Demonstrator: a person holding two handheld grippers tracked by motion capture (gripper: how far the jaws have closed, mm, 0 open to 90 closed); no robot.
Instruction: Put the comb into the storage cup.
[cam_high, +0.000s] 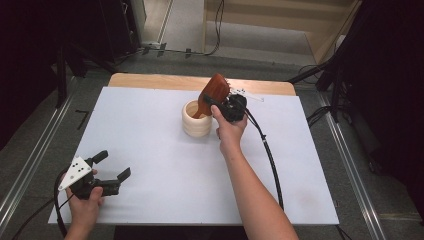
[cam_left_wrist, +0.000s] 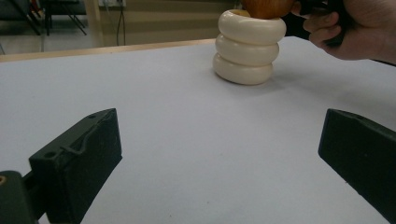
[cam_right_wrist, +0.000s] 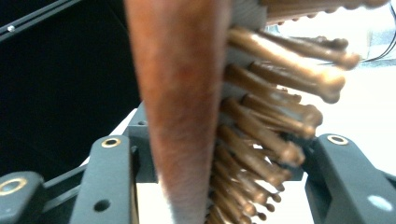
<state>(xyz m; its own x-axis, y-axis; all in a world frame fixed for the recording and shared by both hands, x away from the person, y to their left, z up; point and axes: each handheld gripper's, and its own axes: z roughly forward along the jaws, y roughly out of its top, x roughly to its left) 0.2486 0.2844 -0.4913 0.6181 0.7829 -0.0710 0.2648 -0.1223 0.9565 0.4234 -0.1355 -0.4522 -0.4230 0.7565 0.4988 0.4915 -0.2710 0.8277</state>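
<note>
R gripper (cam_high: 216, 102) has hairbrush (cam_high: 212, 92) between its jaws, grip slack; handle down in ribbed cup (cam_high: 196, 120) mid desk (cam_high: 150, 150). L gripper (cam_high: 111, 167) wide, idle. Next: let go fully, back off straight, don't tip cup.

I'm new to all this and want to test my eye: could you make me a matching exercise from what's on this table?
Things:
1. reddish-brown wooden hairbrush
2. cream ribbed ring-stacked holder
3. left hand-held gripper
4. light wooden table

Descriptions:
A. jaws wide apart, nothing between them
B. handle end down inside the holder
C. covered by a white sheet
D. stands upright mid-table

Pairs: 1-B, 2-D, 3-A, 4-C
</note>
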